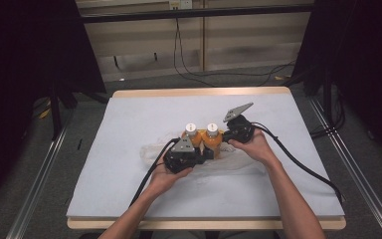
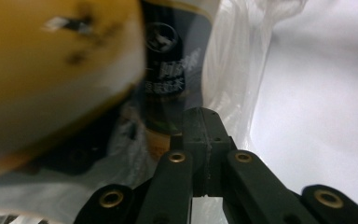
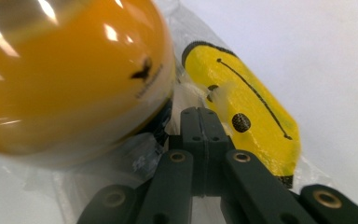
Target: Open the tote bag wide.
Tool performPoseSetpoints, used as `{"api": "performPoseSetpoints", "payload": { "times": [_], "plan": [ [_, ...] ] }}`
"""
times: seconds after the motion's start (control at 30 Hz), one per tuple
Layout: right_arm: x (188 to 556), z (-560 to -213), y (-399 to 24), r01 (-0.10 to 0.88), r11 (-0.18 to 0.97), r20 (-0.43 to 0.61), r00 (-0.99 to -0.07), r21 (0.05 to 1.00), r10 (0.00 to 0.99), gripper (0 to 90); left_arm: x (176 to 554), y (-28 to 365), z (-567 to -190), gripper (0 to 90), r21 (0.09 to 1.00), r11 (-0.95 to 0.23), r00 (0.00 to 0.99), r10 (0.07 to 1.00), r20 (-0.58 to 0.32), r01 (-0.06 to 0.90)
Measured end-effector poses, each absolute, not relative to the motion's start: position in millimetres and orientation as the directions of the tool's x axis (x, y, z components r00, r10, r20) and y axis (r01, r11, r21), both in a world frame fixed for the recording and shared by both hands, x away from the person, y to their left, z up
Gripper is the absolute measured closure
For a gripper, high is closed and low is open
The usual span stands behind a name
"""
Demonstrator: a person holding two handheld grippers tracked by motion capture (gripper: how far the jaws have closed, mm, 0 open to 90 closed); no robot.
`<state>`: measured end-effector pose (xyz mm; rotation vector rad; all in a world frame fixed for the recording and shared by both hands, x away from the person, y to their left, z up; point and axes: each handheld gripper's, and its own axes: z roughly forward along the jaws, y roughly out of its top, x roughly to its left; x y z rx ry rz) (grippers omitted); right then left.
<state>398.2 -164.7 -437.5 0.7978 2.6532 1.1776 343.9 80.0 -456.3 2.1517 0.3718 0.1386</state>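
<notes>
Dark label (image 2: 168,70) on bottle (image 2: 170,93) beside orange bottle (image 2: 51,70), pale script too blurred to read, small dark bird mark with illegible wording on orange bottle, no legible numbers

I see two orange bottles standing upright and side by side near the middle of the table. The left bottle (image 1: 191,135) and the right bottle (image 1: 212,137) each have a rounded orange body and a white cap, and they are just beside one another, perhaps touching. Up close, one body is glossy orange with a small dark mark printed on it, and one carries a dark label with pale lettering. Both stand in a crumpled clear plastic bag (image 1: 151,149), which spreads flat across the white table surface around them. A flat yellow banana-shaped item (image 3: 249,109) with black lines lies inside the bag, just beside a bottle.
</notes>
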Motion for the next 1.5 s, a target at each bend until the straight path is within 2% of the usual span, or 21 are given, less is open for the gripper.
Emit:
{"api": "performPoseSetpoints", "payload": {
  "times": [0.23, 0.57, 0.63, 0.87, 1.13, 1.43, 1.5],
  "plan": [
    [406, -455, -160, 0.451, 0.556, 0.128, -0.843, 0.698, 0.523, 90.0, 344, 74, -468, 90.0, 0.785, -0.588, 0.946, 0.323, 0.006, 0.196],
    [413, -477, -155, 0.506, 0.566, 0.167, -0.822, 0.651, 0.544, 90.0, 334, 69, -481, 90.0, 0.740, -0.652, 0.960, 0.277, 0.030, 0.165],
    [415, -480, -155, 0.522, 0.560, 0.185, -0.815, 0.643, 0.549, 90.0, 332, 68, -485, 90.0, 0.743, -0.643, 0.961, 0.278, 0.002, 0.185],
    [425, -481, -155, 0.515, 0.547, 0.144, -0.801, 0.660, 0.581, 90.0, 331, 74, -482, 90.0, 0.714, -0.676, 0.975, 0.219, -0.042, 0.183],
    [438, -479, -146, 0.505, 0.569, 0.078, -0.788, 0.649, 0.611, 90.0, 323, 79, -481, 90.0, 0.705, -0.691, 0.983, 0.177, -0.053, 0.162],
    [456, -481, -142, 0.549, 0.511, 0.080, -0.729, 0.662, 0.680, 90.0, 314, 84, -483, 90.0, 0.725, -0.665, 0.982, 0.162, -0.094, 0.179],
    [459, -481, -141, 0.565, 0.506, 0.080, -0.715, 0.652, 0.695, 90.0, 314, 84, -481, 90.0, 0.707, -0.688, 0.985, 0.155, -0.078, 0.165]
  ]
}}
